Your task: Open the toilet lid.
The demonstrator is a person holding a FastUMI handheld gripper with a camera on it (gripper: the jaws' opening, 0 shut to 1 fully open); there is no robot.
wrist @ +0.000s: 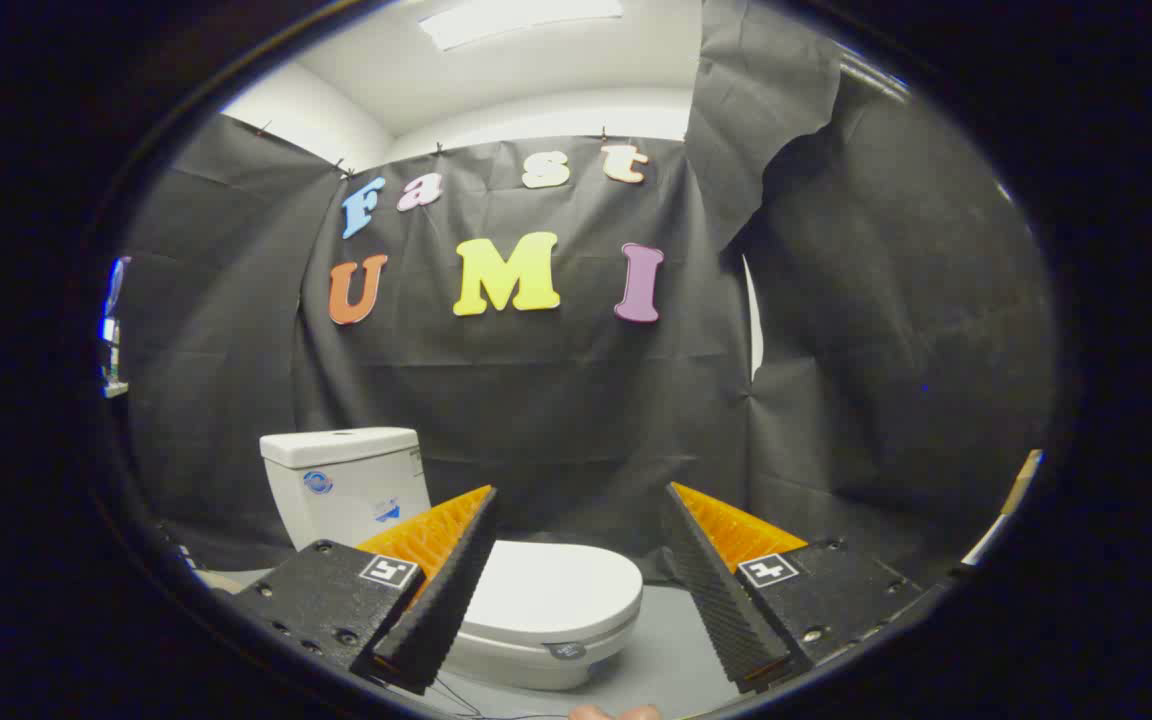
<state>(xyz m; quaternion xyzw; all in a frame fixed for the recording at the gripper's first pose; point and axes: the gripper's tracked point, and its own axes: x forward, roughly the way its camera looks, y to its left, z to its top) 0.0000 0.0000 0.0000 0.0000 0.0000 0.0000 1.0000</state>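
**Tool wide open, toilet lid down and untouched**

Our tool point(576, 590) is spread wide, its two ridged fingers point(441, 590) splayed apart with nothing between them. It holds nothing and touches nothing.

Beyond the fingers sits the toilet point(496, 590), standing on the grey floor point(666, 650) against the black cloth wall. The lid point(551, 590) lies flat and closed over the seat, its rounded front edge facing us; it shows in the gap between the fingers, nearer the left one, which hides its left part. The tank point(341, 480) rises behind it, beyond the left finger. We judge the task not yet begun: the approach is the step in hand.

What could go wrong from here, as we see it:
- The toilet sits off to the left of the tool's line, so a straight advance would likely miss the lid's front lip.
- The gap between lid and seat looks thin; a finger coming in too high could slide over the smooth top, and one too low could catch the seat and lift both.
- Pushed back too briskly, the lid could knock against the tank.

We hold the tool low and roughly level, looking forward over the lid. A sliver of the hand point(616, 712) shows beneath the fingers; its grip we cannot tell.
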